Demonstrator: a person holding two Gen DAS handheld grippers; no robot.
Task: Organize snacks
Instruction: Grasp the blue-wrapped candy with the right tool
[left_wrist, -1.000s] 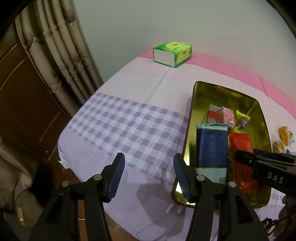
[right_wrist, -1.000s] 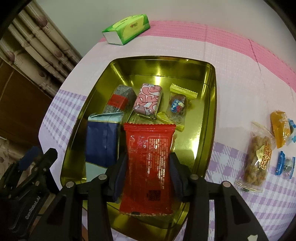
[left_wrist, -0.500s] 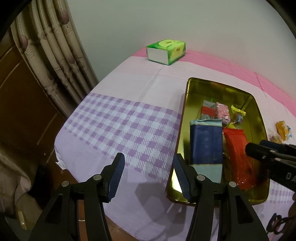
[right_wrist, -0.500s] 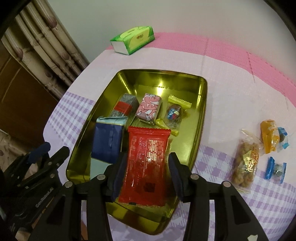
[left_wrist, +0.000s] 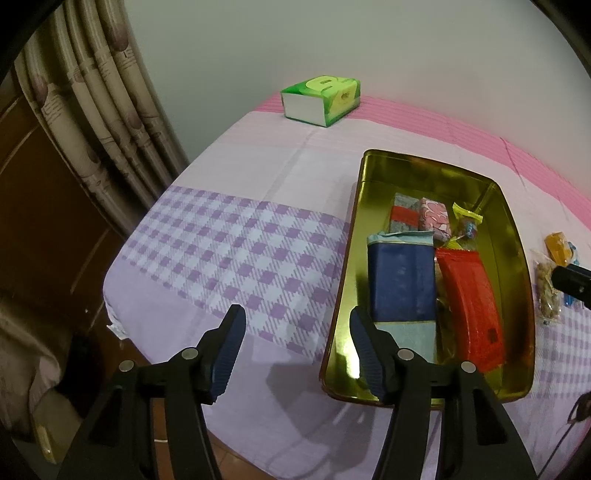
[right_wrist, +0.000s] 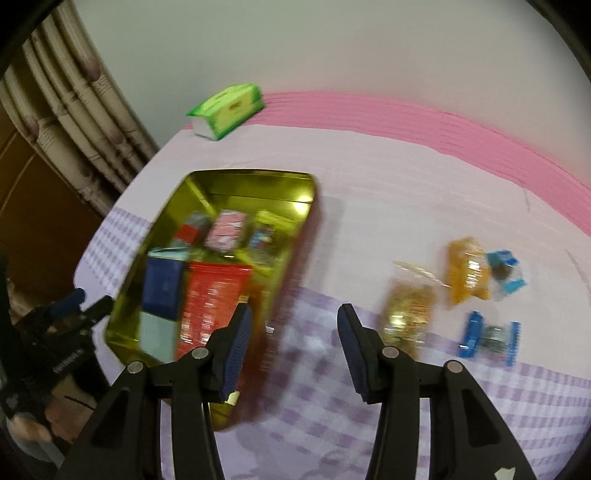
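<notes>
Left gripper (left_wrist: 295, 347): we find its jaws apart and opening, nothing between.
Right gripper (right_wrist: 293, 341): apart, empty.
Gold tin (left_wrist: 517, 236): we count five snacks inside.

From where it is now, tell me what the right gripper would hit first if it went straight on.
Most likely bare tablecloth: the right gripper is open and empty, aimed between the tray and the loose snacks. Blur makes depth uncertain.
</notes>
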